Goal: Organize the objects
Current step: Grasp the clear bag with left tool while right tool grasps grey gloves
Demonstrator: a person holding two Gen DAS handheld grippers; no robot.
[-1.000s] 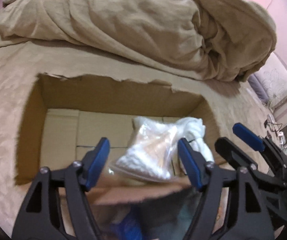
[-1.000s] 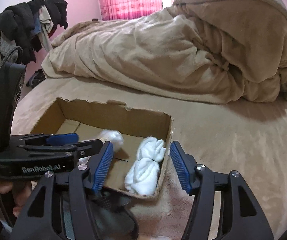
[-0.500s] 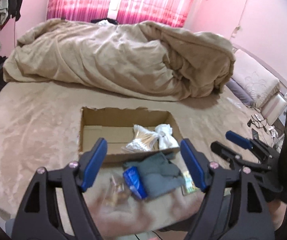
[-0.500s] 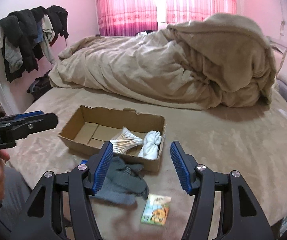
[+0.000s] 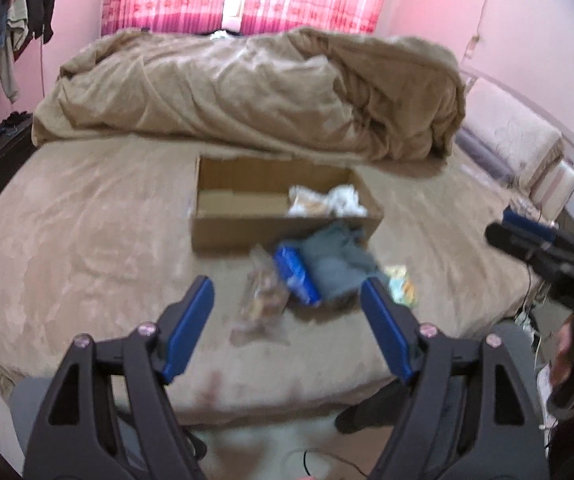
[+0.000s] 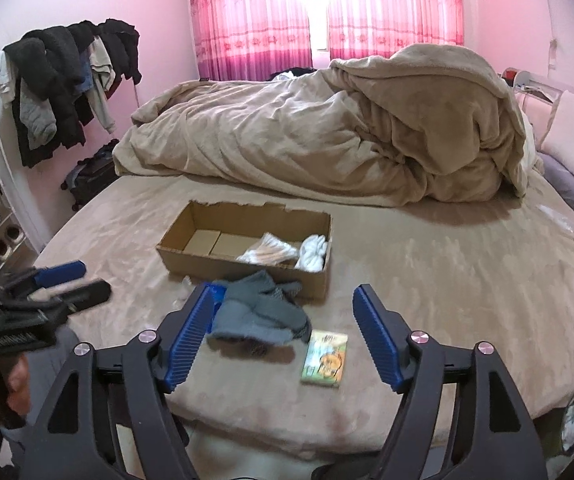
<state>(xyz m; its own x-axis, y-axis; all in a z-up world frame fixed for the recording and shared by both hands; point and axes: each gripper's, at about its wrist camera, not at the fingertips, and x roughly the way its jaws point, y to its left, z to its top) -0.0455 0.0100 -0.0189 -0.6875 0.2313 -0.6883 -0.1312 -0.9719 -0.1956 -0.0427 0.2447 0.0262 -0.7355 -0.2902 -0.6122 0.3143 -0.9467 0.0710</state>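
On the tan bed (image 6: 447, 280) sits an open cardboard box (image 6: 243, 264) holding a bag of cotton swabs (image 6: 271, 254) and rolled white socks (image 6: 313, 254). Just in front lie a grey cloth (image 6: 263, 312), a blue packet (image 5: 297, 276) and a small card pack (image 6: 324, 358) — all loose. Left gripper (image 5: 287, 328) and right gripper (image 6: 281, 334) hover above the bed's near edge, jaws spread, holding nothing.

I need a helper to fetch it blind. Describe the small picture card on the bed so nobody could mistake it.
Start at the open cardboard box on the tan bed, in front of the heaped duvet. On the near side of the box lies a crumpled grey cloth; the card lies flat beside it. It is the only flat, stiff rectangle there, printed in yellow and green.
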